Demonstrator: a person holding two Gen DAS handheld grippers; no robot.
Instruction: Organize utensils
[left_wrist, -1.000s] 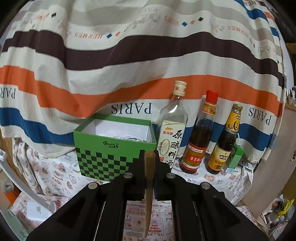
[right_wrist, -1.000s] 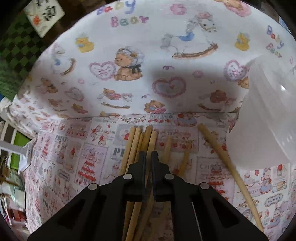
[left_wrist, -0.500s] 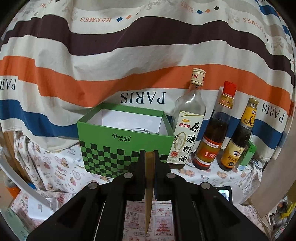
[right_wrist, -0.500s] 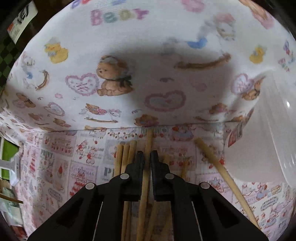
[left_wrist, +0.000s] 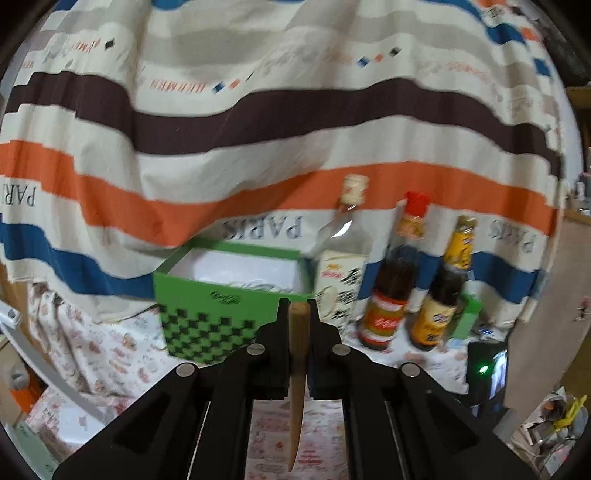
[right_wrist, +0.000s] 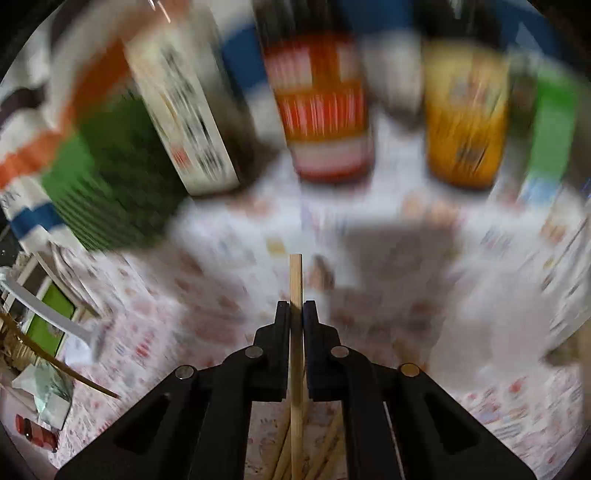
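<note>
While both views lack sharpness, with the right wrist view heavily smeared: only coarse shapes readable there.
Surface: pale printed tablecloth (left_wrist: 110, 354) with small pink and red cartoon motifs, filling lower left and centre of left wrist view.
Backdrop: large draped striped cloth (left_wrist: 280, 110) in cream, brown, orange and blue, lettered "PARIS", across whole upper half.
Box: open green cardboard box with black checker front (left_wrist: 207, 314), centre left, white lining inside.
Bottles: clear glass bottle with white label (left_wrist: 341, 273) just right of box; dark sauce bottle with red cap (left_wrist: 391, 295) next; dark bottle with yellow label (left_wrist: 443, 295) furthest right, all upright against backdrop.
Left gripper (left_wrist: 299, 314): black jaws clenched on dark brown wooden chopstick (left_wrist: 297, 387).
Brown chopstick axis: vertical in frame, thick end up between jaws, thin tip pointing to bottom edge.
Right gripper (right_wrist: 295, 314): jaws clamped on pale square-ended wooden chopstick (right_wrist: 295, 280).
Pale chopstick axis: vertical in frame, blunt end projecting upward past jaws toward bottles, rest running to bottom edge.
Loose chopsticks (right_wrist: 328, 446): several pale ones on cloth below right gripper, bottom centre.
</note>
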